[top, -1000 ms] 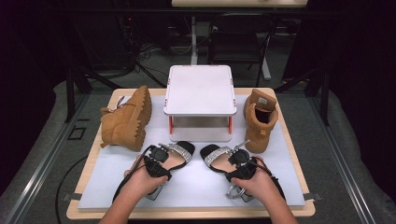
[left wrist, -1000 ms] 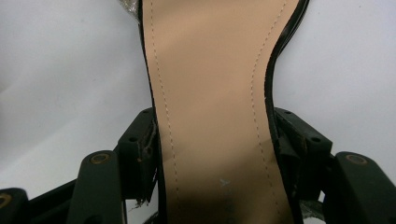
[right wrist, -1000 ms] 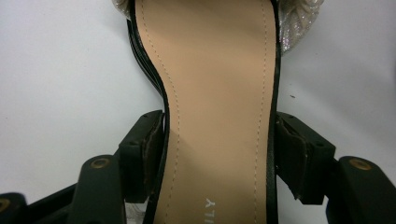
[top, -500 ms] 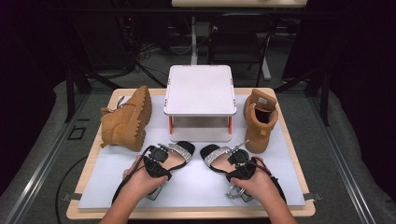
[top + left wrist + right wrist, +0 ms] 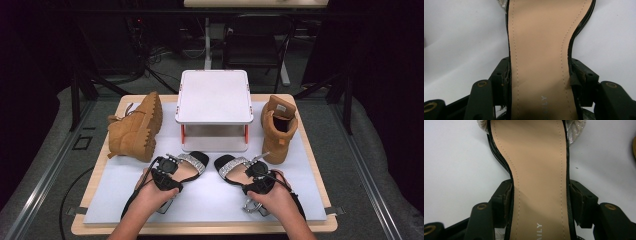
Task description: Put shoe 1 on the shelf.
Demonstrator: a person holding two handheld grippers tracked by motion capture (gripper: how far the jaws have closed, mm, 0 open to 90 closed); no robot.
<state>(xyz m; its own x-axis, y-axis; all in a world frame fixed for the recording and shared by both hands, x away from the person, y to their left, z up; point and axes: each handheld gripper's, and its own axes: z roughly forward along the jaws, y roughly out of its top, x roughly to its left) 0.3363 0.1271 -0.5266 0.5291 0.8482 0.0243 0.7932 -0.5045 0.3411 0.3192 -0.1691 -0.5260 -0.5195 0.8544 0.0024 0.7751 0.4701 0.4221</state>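
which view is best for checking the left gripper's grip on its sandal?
The left gripper view. There the left gripper has its jaws pressed against both edges of the left sandal at its narrow waist. The high view shows that sandal's sparkly strap and where it lies on the table, but the hand hides the contact. The right gripper view shows the other sandal.

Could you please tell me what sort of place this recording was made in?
Probably a lab recording bench, not a home: a wooden board on a metal-framed rig, a white shelf stand, shoes staged round it, dark surroundings and loose floor cables behind.
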